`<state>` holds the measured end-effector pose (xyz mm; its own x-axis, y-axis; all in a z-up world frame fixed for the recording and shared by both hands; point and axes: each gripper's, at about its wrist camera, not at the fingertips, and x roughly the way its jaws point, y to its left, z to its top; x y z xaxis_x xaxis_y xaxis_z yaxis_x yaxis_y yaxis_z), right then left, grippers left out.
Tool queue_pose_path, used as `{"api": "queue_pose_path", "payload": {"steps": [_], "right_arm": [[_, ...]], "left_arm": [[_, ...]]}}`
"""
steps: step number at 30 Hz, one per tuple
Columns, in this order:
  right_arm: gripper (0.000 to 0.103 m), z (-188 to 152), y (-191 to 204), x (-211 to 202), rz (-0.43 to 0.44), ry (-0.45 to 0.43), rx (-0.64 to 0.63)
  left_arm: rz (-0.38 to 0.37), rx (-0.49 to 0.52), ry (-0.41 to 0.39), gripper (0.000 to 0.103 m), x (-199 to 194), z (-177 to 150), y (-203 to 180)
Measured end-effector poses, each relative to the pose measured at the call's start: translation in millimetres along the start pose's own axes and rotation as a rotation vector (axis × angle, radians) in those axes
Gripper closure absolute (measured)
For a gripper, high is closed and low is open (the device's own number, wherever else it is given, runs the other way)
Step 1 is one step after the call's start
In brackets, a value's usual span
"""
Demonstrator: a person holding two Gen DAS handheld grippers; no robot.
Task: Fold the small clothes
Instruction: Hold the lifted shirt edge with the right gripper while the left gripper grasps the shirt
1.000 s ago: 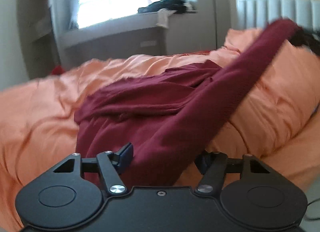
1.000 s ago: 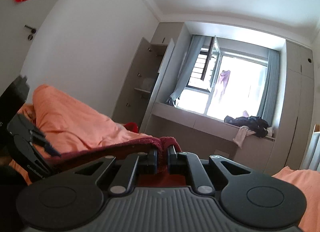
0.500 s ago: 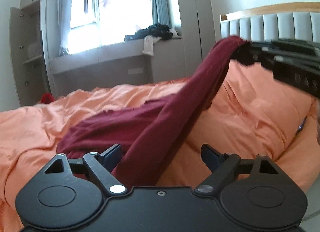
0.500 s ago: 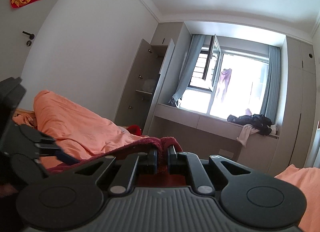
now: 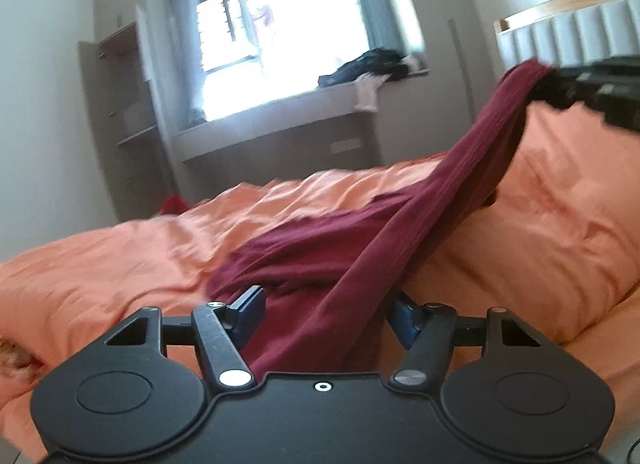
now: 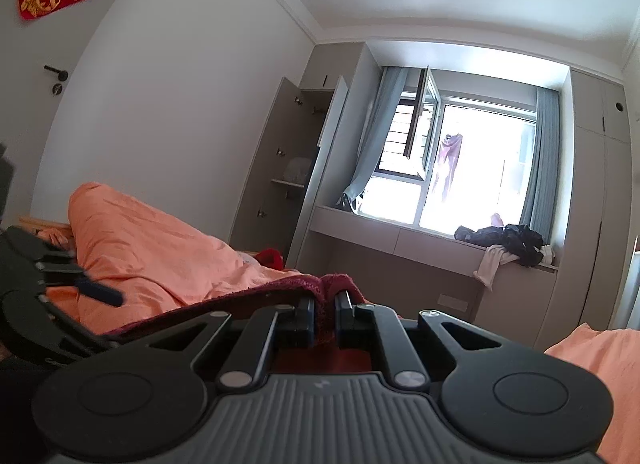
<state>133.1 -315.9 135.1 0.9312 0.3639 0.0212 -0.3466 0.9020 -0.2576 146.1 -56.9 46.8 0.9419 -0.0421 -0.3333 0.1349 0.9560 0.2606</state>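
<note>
A dark red knit garment point(image 5: 360, 248) lies on the orange bedding point(image 5: 132, 264). One part of it rises in a taut band up to the right, where my right gripper point(image 5: 592, 92) holds its end. In the right wrist view my right gripper point(image 6: 325, 316) is shut on a bunched red edge of the garment point(image 6: 332, 288). My left gripper point(image 5: 326, 312) is open, and the red band passes between its fingers point(image 5: 250, 308) without being pinched. The left gripper also shows at the left of the right wrist view point(image 6: 72, 288).
An orange pillow point(image 5: 560, 224) lies at the right below a padded headboard point(image 5: 568, 32). A window ledge with dark clothes point(image 6: 504, 240) is at the back. An open wardrobe point(image 6: 296, 184) stands left of it. A small red item point(image 5: 174, 204) sits past the bed.
My left gripper has tilted upward, so more of the window and wall shows. My right gripper stays shut on the garment and holds its end high.
</note>
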Motion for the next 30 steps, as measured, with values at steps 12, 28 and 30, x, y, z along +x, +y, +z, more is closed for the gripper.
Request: {"api": "queue_pose_path", "payload": {"steps": [12,28,30], "right_arm": [[0.093,-6,-7,3,0.009,-0.029,0.056],[0.093,-2,-6,12,0.005,-0.026,0.061],[0.093,-2,-5,13,0.006,-0.024,0.063]], "left_arm": [[0.091,-0.057,0.113,0.048,-2,-32,41],[-0.017,-0.103,0.079,0.014,-8,-32,26],[-0.03,-0.047,0.039,0.01,-4,-21,7]]}}
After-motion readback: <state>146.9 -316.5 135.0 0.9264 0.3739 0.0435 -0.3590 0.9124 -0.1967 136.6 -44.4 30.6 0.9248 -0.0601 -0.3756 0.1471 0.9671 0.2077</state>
